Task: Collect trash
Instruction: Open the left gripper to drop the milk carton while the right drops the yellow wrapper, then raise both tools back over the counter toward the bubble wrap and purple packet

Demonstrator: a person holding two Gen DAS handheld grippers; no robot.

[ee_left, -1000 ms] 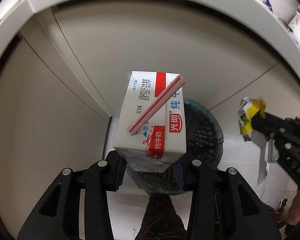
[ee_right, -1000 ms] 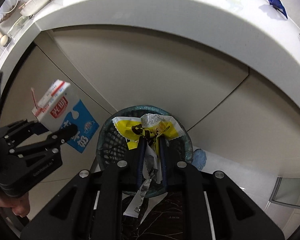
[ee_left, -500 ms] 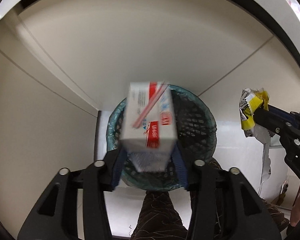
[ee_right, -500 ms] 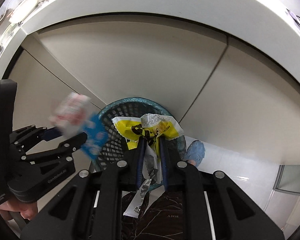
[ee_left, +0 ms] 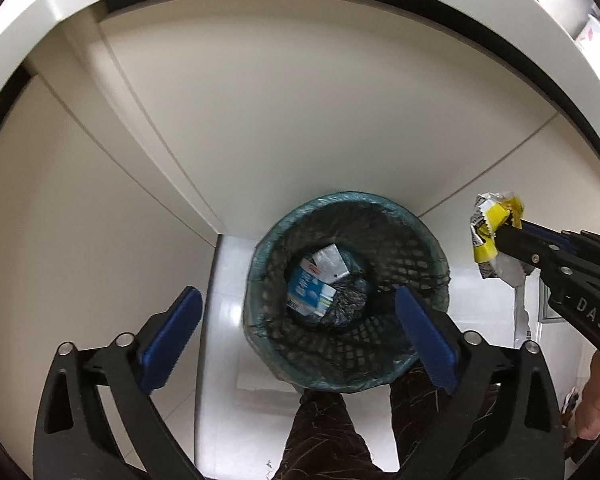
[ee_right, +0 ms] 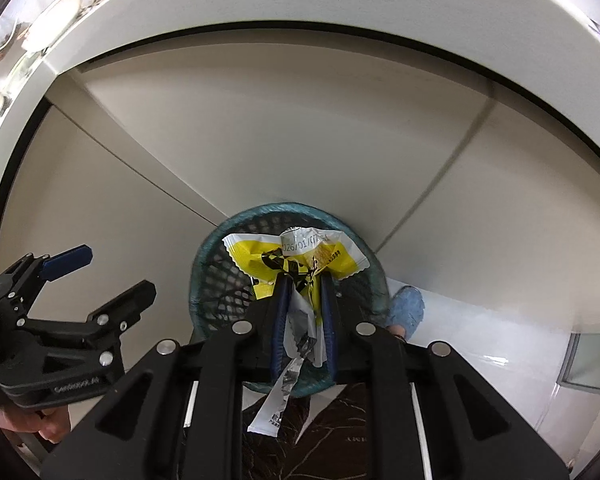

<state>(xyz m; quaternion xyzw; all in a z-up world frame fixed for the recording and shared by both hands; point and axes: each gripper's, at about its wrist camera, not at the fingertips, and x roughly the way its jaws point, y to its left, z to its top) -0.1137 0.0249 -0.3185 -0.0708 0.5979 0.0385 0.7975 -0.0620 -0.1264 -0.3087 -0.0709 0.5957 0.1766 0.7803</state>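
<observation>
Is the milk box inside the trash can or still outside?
Inside. The milk box lies tipped at the bottom of the trash can, and nothing is between the opening jaws of the left gripper.

Bright even light, fisheye edges, sharp

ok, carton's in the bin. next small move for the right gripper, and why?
Probably open the right gripper: it is shut on the yellow wrapper over the bin. The carton already lies inside, and the left gripper's jaws are opening with nothing between them.
</observation>
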